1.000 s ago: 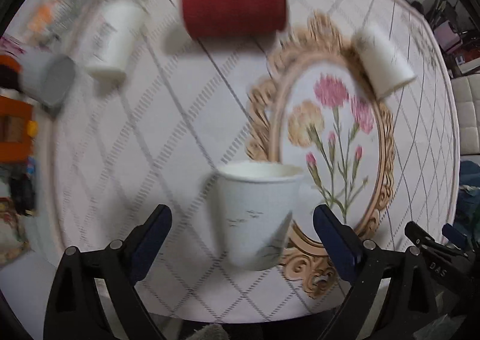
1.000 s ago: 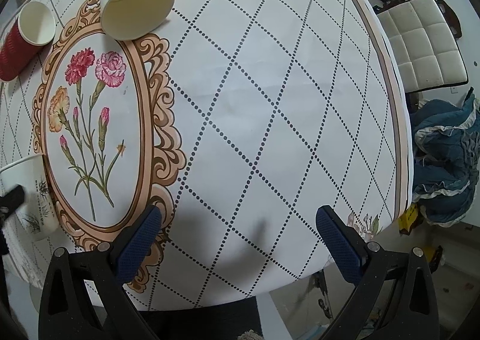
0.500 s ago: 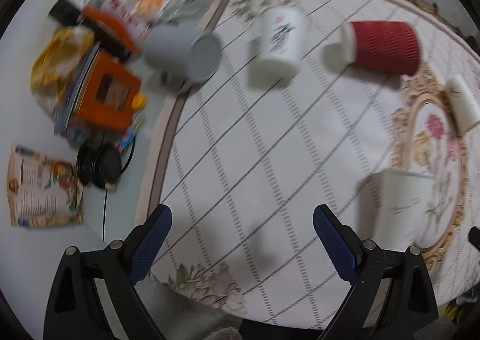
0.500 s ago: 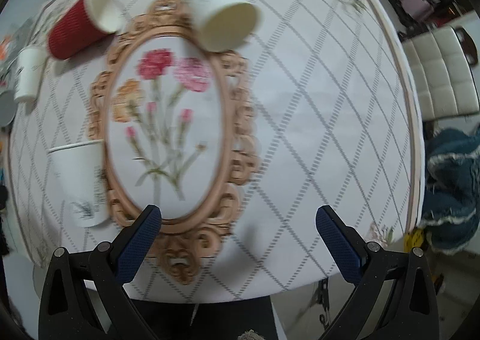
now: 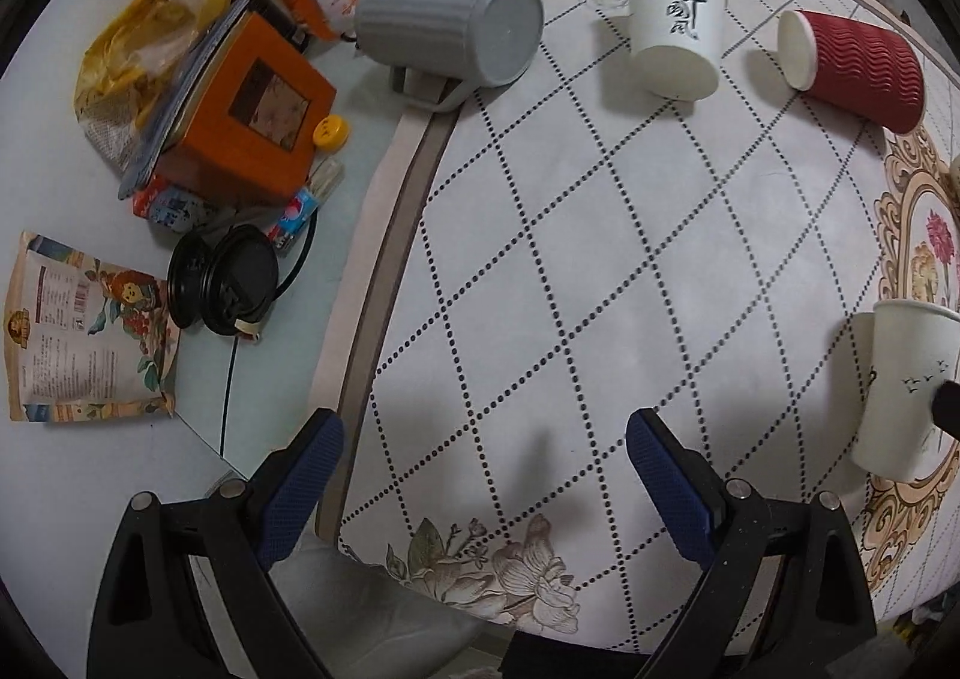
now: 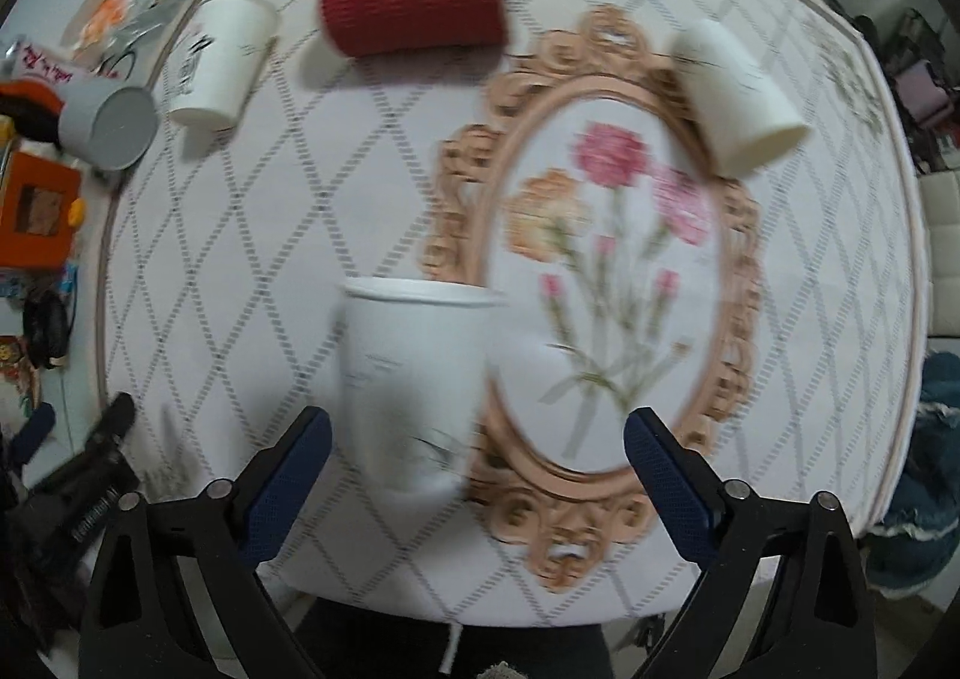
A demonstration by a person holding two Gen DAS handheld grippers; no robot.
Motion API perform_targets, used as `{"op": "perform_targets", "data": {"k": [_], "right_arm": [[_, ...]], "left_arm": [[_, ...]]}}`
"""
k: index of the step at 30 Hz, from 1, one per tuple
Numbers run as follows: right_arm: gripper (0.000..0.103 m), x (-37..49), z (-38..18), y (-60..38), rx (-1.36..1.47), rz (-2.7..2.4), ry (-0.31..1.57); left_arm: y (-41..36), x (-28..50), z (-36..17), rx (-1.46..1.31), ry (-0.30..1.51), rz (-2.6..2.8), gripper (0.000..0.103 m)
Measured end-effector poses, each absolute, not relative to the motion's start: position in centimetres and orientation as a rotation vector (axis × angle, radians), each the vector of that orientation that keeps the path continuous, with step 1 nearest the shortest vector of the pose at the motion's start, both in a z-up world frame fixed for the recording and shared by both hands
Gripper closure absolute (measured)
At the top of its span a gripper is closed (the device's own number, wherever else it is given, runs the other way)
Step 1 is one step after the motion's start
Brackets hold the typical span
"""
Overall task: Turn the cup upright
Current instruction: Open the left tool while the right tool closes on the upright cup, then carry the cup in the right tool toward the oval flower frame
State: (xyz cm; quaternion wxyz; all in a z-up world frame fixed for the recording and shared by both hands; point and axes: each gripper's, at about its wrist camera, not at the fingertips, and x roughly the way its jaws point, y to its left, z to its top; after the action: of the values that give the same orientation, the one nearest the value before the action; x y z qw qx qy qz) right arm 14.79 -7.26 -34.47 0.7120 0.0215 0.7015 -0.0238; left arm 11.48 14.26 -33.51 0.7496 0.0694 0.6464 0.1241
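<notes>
Left gripper point(image 5: 483, 472) wide open, nothing between the blue ribbed pads. A second ago it framed the upright white paper cup point(image 5: 903, 391) dead centre; now it has swung off toward the 9 o'clock side of the table and that cup sits at its 3 o'clock edge, standing on its base, rim up. Reads as: that cup is done and released, left hand retreating or hunting a new one.

Right gripper point(image 6: 477, 460) also fully spread and empty. It has panned from bare cloth to face the same upright cup, low at about 7 o'clock from the floral medallion point(image 6: 606, 283); view is motion-blurred, so it looks mid-swing.

Cups not yet righted, judging by how they lie:
- red corrugated-sleeve cup point(image 5: 852, 67) on its side, 1 o'clock in left view, white interior showing
- white paper cup with black calligraphy point(image 5: 678, 34), 12 o'clock, tipped or inverted, can't tell which
- grey ribbed mug point(image 5: 447, 31) on its side, handle down, at the cloth edge
- plain cream paper cup point(image 6: 735, 97) on its side, 1 o'clock in right view

Paper cups are thin, tapered, light; likely to crush or skid. Tablecloth point(image 5: 570, 259) is smooth, dotted diamond print.
</notes>
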Motion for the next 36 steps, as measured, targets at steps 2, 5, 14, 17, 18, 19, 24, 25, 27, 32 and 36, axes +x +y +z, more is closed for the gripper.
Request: {"op": "perform_targets", "data": {"k": [2,5,14,17,18,19,24,25,27,32,36], "right_arm": [[0.009,15.3,-35.0,-6.2,0.054,-0.036,1.565],[0.016,16.2,-36.3,-5.2,0.071,-0.019,1.59],[0.039,17.3,-38.5,-4.0,0.075,-0.02,1.645],[0.04,17.1,-38.5,-4.4,0.092,-0.009,1.638],[0.04,17.0,-38.4,-4.6,0.104,-0.007,1.635],[0.04,16.9,-38.4,-4.8,0.112,-0.007,1.632],[0.041,16.2,-36.6,-7.4,0.162,-0.013,1.565],[0.041,16.0,-36.2,-7.6,0.166,-0.015,1.548],[0.041,15.7,-35.2,-8.3,0.176,-0.015,1.487],[0.041,15.3,-32.9,-9.4,0.149,-0.052,1.306],[0.041,15.5,-32.1,-9.3,0.099,-0.08,1.118]], "left_arm": [[14.6,11.4,-33.8,0.148,1.421,0.269,0.007],[14.8,11.3,-34.2,0.147,1.432,0.265,0.007],[15.2,11.1,-35.4,0.135,1.474,0.255,0.007],[15.0,11.2,-35.7,0.127,1.489,0.241,0.007],[14.9,11.3,-35.8,0.125,1.491,0.237,0.007],[14.8,11.3,-35.8,0.123,1.493,0.232,0.007],[14.1,11.6,-35.8,0.107,1.503,0.209,0.007],[14.0,11.7,-35.9,0.101,1.508,0.206,0.007],[13.8,12.0,-36.2,0.08,1.53,0.196,0.007],[12.8,13.2,-37.3,0.027,1.576,0.161,0.007],[11.9,14.2,-38.3,0.042,1.574,0.157,0.007]]}}
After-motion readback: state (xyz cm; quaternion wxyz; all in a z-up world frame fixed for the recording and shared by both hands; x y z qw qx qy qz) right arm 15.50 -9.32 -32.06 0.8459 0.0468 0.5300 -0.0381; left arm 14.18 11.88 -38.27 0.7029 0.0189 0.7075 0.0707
